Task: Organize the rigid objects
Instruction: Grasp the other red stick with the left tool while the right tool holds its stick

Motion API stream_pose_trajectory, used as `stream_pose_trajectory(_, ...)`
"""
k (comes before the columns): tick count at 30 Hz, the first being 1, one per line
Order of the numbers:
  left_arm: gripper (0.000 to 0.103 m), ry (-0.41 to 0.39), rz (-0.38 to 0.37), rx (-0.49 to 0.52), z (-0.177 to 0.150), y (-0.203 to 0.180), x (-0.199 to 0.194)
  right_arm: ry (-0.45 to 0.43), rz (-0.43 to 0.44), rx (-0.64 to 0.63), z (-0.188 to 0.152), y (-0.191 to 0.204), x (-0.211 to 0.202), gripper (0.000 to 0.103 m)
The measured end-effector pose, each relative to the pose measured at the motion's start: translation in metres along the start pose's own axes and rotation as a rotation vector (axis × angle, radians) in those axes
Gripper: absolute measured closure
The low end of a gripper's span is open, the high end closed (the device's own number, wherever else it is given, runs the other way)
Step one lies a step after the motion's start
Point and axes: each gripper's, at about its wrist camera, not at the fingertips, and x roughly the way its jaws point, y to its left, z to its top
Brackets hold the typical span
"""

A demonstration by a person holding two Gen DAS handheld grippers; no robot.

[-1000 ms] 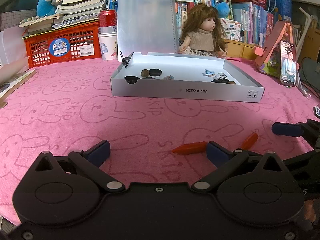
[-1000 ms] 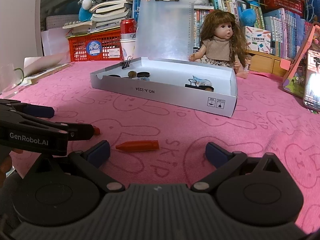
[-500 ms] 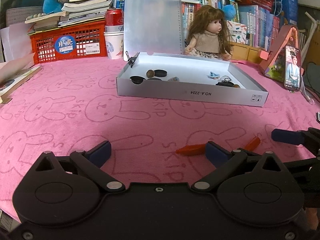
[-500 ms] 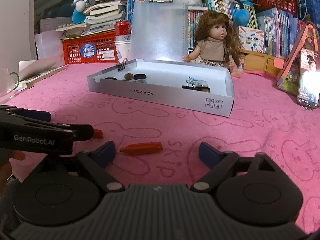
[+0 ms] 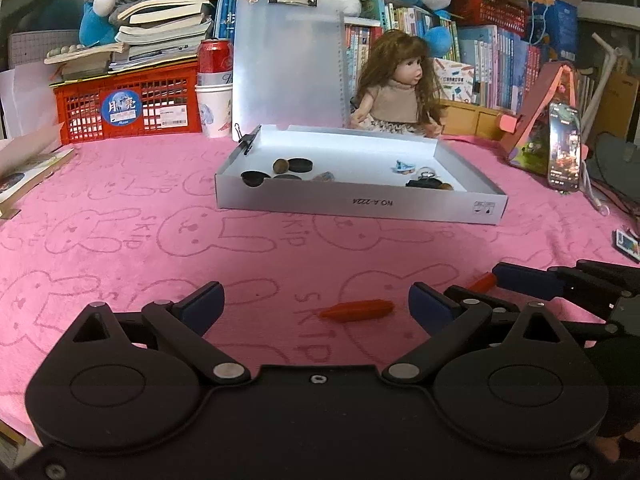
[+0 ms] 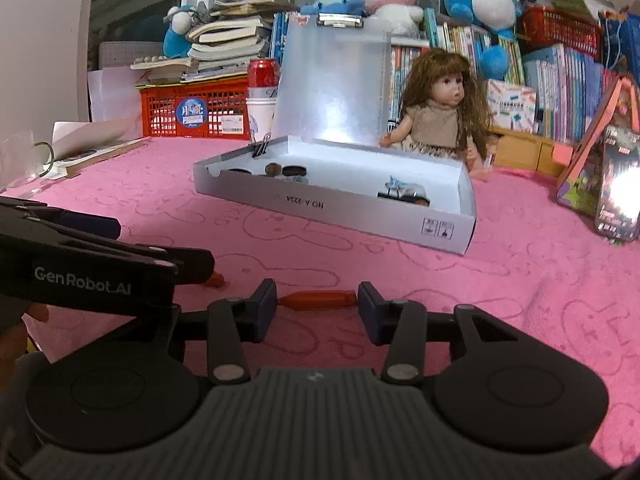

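Two red sticks lie on the pink cloth. One red stick [image 6: 318,300] lies crosswise between the pads of my right gripper [image 6: 317,302], whose jaws are closing; the pads meet both its ends. In the left wrist view one blue pad [image 5: 520,276] of that gripper shows beside this stick [image 5: 484,280]. The other red stick [image 5: 356,310] rests between the fingers of my open left gripper [image 5: 314,300], nearer the right finger and untouched. Its tip [image 6: 216,278] peeks out by the left gripper [image 6: 162,243]. Farther back stands a white shallow box [image 5: 360,202] [image 6: 320,204] holding several small things.
A doll [image 5: 400,96] sits behind the box, next to an upright clear clipboard [image 5: 288,64]. A red basket [image 5: 128,108], a can on paper cups [image 5: 214,92] and books line the back. A phone [image 5: 564,148] leans at the right; papers [image 6: 92,148] lie at the left.
The right gripper's jaws have closed in from wide open onto the red stick between them. The left gripper has stayed open over its own stick.
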Motion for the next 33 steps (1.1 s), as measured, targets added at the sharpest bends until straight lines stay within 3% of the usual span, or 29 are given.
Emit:
stream_pose_trajectory(7,0.008,0.003,0.006,-0.026,-0.001,-0.007,0.003,-0.018,-0.098,-0.014,0.0,-0.003,-0.004,0.053)
stream_pose_trajectory(16,0.016,0.023,0.056,0.026,-0.005,-0.02,0.013,-0.024,-0.18,0.008,-0.003,-0.016,-0.006,0.053)
stream_pose_trajectory(26,0.025,0.019,0.064,0.048,-0.01,-0.025,0.016,-0.017,-0.153,0.018,-0.003,-0.016,-0.005,0.053)
stream_pose_trajectory(28,0.03,0.013,0.058,0.054,-0.01,-0.025,0.015,-0.015,-0.147,0.019,-0.004,-0.015,-0.006,0.053)
stream_pose_trajectory(33,0.054,0.005,0.029,0.064,-0.01,-0.027,0.013,-0.025,-0.123,0.001,-0.003,-0.01,-0.008,0.053)
